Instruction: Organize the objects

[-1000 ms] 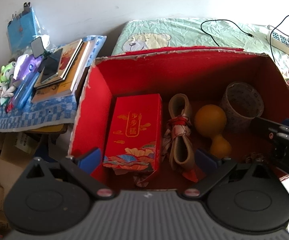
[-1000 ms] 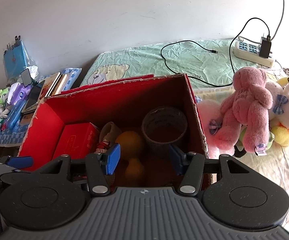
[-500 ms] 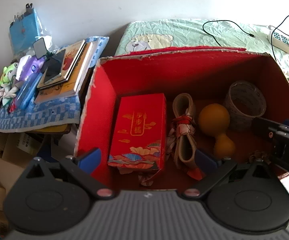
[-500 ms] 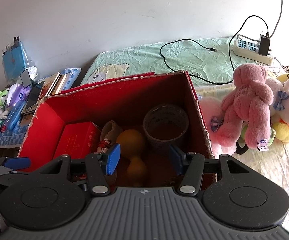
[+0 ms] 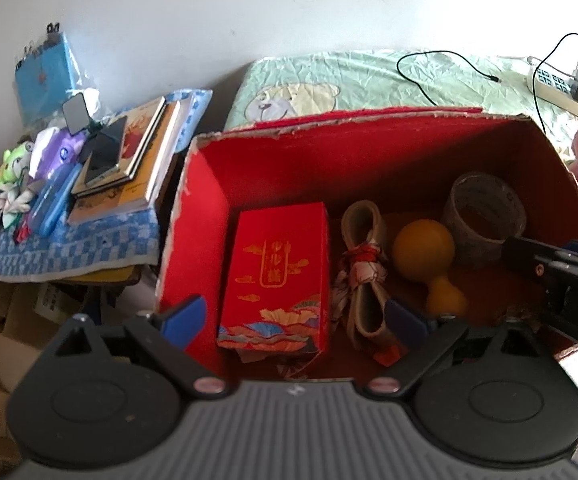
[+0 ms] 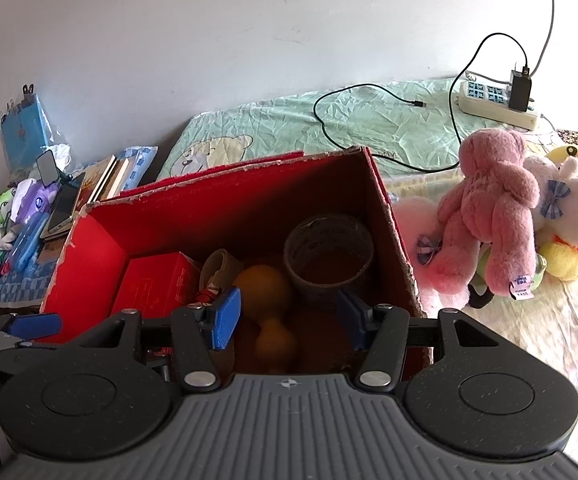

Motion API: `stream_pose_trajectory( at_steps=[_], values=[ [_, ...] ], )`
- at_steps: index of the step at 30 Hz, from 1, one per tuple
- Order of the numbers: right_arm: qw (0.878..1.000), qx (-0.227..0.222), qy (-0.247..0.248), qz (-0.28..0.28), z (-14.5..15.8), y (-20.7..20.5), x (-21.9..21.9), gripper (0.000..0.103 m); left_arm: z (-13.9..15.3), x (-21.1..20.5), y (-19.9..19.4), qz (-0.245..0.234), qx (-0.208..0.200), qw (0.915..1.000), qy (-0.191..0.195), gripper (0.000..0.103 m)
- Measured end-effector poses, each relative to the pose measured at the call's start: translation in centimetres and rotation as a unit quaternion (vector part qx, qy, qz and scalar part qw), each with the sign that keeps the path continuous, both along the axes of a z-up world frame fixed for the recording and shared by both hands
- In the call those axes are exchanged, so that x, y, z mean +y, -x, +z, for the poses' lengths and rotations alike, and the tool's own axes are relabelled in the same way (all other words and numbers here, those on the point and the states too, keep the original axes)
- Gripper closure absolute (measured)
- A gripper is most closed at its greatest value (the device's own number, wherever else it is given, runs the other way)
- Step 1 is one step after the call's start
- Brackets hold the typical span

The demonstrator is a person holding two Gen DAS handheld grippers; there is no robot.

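An open red cardboard box sits on the bed. Inside lie a red gift packet, a beige strap bundle tied with red cord, an orange gourd and a grey woven cup. My left gripper hovers open over the box's near left side, nothing between its blue pads. My right gripper is open above the near right part of the box, over the gourd.
Pink, white and yellow plush toys lie right of the box. A power strip with a black cable rests on the green sheet behind. Books, a phone and small toys crowd a blue checked cloth at left.
Both grippers have pulled back and up a little from the box. The contents of the box have not moved, and both grippers stay open.
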State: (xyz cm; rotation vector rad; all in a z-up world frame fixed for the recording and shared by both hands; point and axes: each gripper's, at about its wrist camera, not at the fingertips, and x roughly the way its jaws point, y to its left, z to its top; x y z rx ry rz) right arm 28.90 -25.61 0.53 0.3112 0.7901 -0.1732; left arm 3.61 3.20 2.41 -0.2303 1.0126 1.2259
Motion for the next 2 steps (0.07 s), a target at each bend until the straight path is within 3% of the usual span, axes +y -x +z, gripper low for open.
stream_pose_trajectory(
  at_steps=[2],
  values=[
    [1.000,-0.002,0.000,-0.001,0.08,-0.02,0.02,0.046,0.02,0.07,0.00,0.002,-0.002,1.0000,0.003,0.007]
  ],
)
